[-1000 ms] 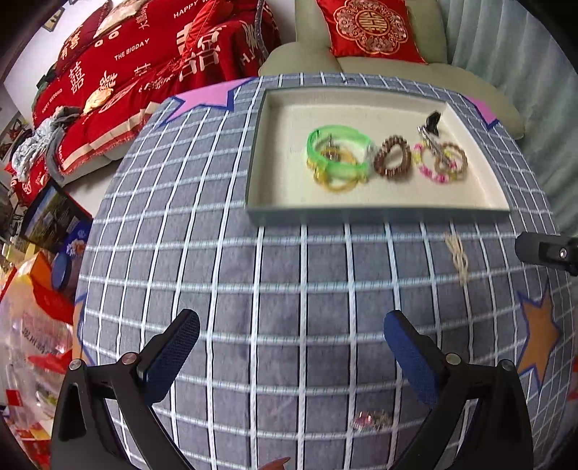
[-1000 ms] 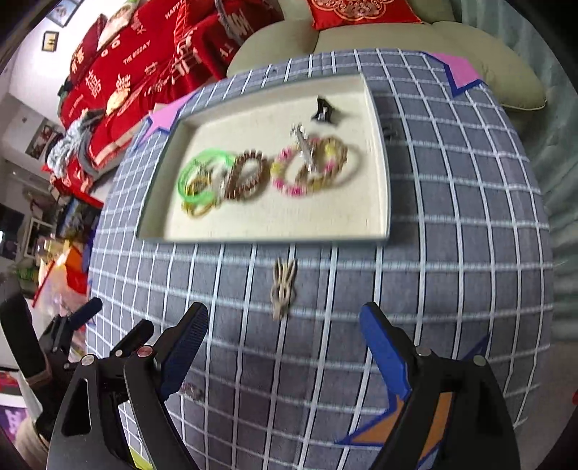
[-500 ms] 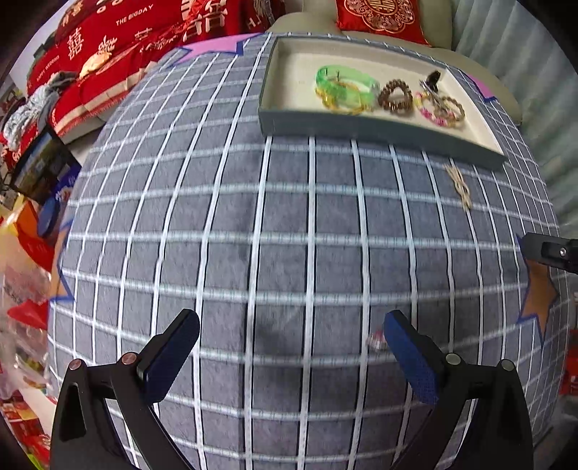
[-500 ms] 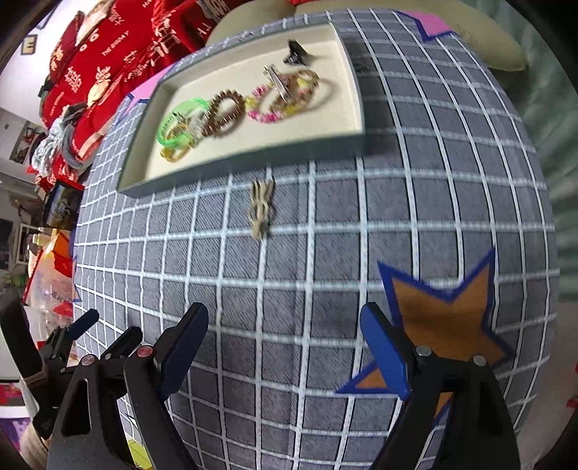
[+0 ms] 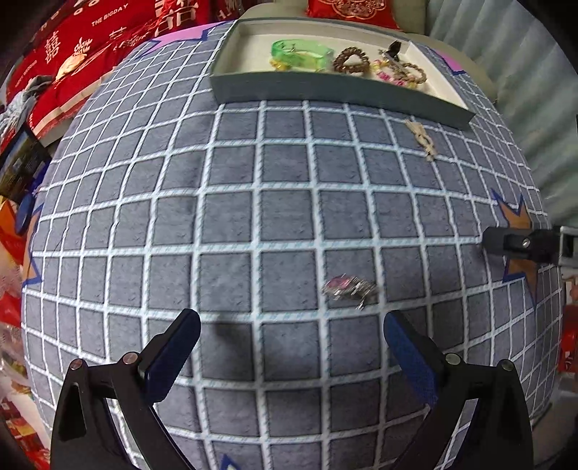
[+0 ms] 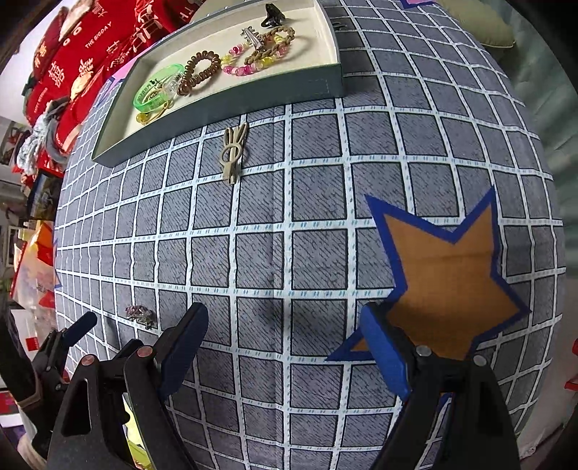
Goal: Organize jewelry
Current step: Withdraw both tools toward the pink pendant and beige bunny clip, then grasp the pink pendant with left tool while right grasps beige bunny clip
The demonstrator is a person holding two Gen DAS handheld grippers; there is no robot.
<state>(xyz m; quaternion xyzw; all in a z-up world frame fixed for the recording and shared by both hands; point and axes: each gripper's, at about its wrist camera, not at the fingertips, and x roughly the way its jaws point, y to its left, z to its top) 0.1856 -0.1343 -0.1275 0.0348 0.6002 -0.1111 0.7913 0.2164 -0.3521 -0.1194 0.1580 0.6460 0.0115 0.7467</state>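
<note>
- Grippers first: the left gripper hangs low over the checked cloth, jaws spread wide and holding nothing; the right gripper does likewise, jaws released, its right finger over the edge of an orange star printed on the cloth.
- A pink brooch lies on the cloth just beyond the left gripper's right finger, clear of both pads; the right wrist view shows it off to that gripper's left.
- Farther out, a beige clip lies flat on the cloth, just in front of the tray wall, not touching it.
- In the tray, left to right: a green bangle over a yellow ring, a brown coil tie, a pink-and-yellow bead bracelet overlapped by a braided band with a silver clip on top, and a black claw clip at the far wall.
- Red bedding lies beyond the table.
</note>
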